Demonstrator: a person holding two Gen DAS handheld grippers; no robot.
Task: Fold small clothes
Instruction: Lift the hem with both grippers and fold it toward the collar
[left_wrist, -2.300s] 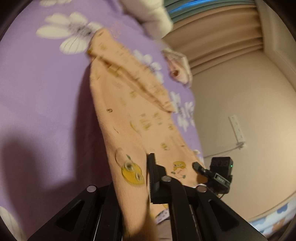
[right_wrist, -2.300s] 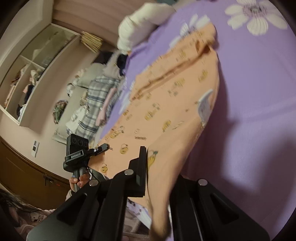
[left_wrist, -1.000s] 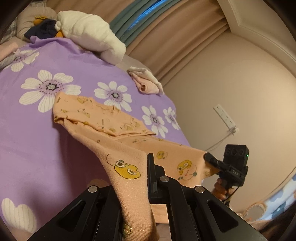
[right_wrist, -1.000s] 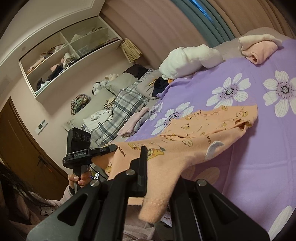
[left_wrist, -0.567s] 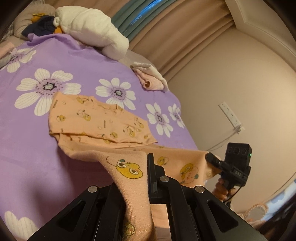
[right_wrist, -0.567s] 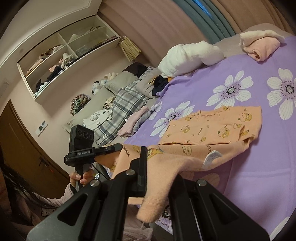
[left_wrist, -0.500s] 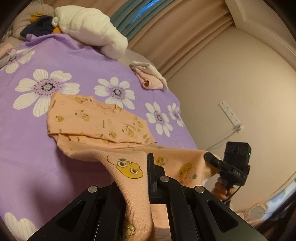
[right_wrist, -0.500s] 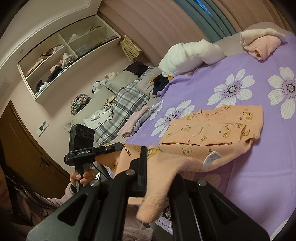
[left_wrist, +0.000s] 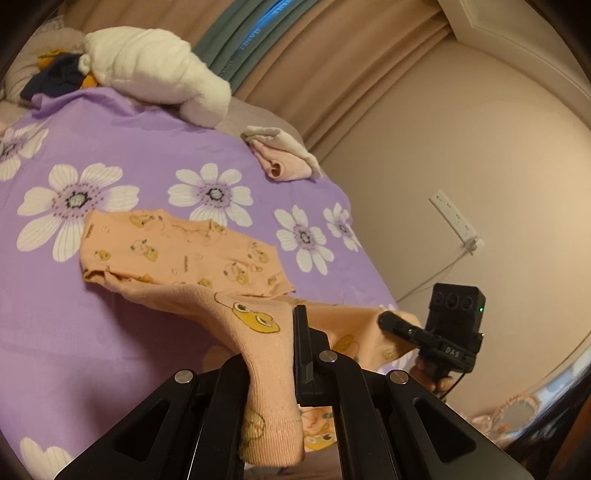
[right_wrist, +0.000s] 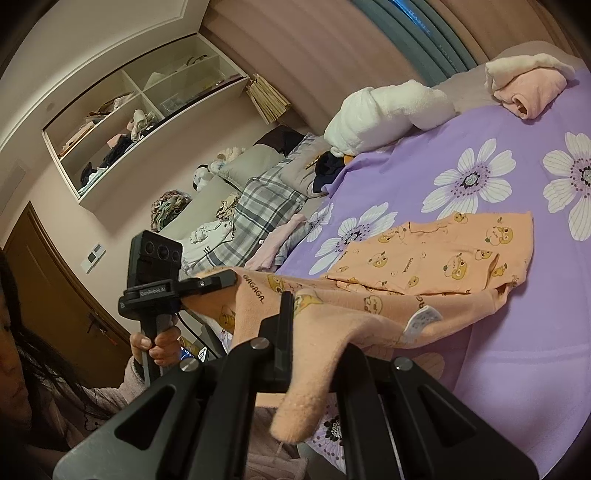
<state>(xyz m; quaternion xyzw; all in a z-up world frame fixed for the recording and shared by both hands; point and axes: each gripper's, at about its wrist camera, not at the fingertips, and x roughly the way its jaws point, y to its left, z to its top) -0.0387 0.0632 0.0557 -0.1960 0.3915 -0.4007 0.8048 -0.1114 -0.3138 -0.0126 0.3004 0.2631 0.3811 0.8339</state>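
Observation:
A small orange garment (left_wrist: 177, 251) printed with yellow cartoon figures lies partly on the purple flowered bedspread (left_wrist: 74, 332). Its far half rests flat, folded under; its near half is lifted off the bed. My left gripper (left_wrist: 269, 354) is shut on one near corner of the garment. My right gripper (right_wrist: 314, 332) is shut on the other near corner (right_wrist: 332, 325), which droops over its fingers. Each gripper shows in the other's view: the right gripper (left_wrist: 399, 326) and the left gripper (right_wrist: 221, 278), both clamped on orange cloth.
A rolled white blanket (left_wrist: 155, 74) and a folded pink and white cloth (left_wrist: 284, 158) lie at the far end of the bed. Plaid bedding and loose clothes (right_wrist: 258, 214) lie left of the bed. A wall with a power strip (left_wrist: 454, 218) is on the right.
Both grippers have pulled the garment's near edge back and lower toward the bed's near side; the far half has settled flat on the bedspread.

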